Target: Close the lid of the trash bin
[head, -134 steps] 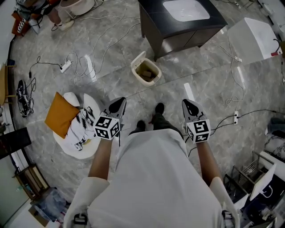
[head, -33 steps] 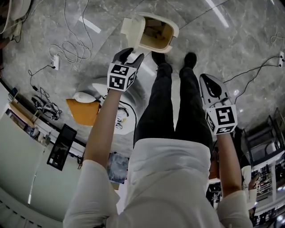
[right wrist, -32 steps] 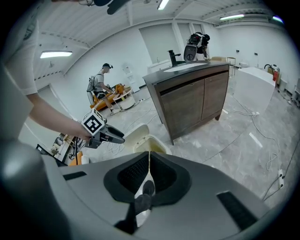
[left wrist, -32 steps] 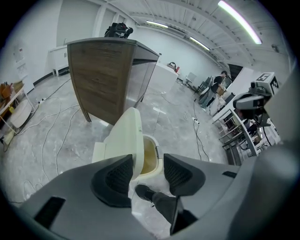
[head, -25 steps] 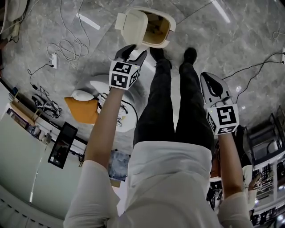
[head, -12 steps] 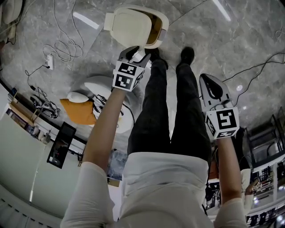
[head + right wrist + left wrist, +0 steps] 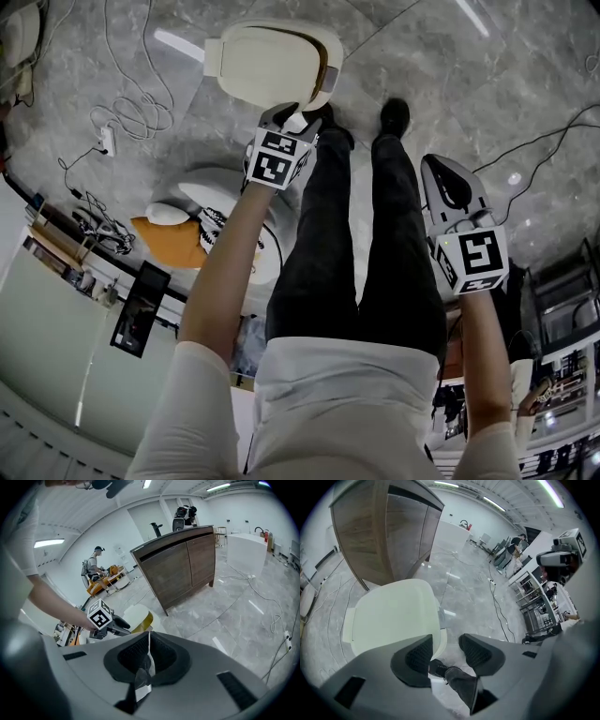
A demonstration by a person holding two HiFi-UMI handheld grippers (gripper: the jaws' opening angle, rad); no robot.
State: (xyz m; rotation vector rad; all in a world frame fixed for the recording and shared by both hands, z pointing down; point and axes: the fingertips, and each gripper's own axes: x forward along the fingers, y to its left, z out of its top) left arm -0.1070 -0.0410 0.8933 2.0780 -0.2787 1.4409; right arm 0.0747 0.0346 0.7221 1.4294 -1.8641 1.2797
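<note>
The cream trash bin stands on the grey marbled floor just ahead of the person's shoes. Its smooth, rounded lid is tipped almost down over the opening, so the contents are hidden. The left gripper is at the lid's near edge, jaws spread and not closed on it. One black shoe shows in the gap between them. The right gripper hangs well apart beside the person's leg, jaws pressed together on a thin pale scrap. A wooden cabinet stands behind the bin. Loose white cables and an orange cushion lie to the left.
</note>
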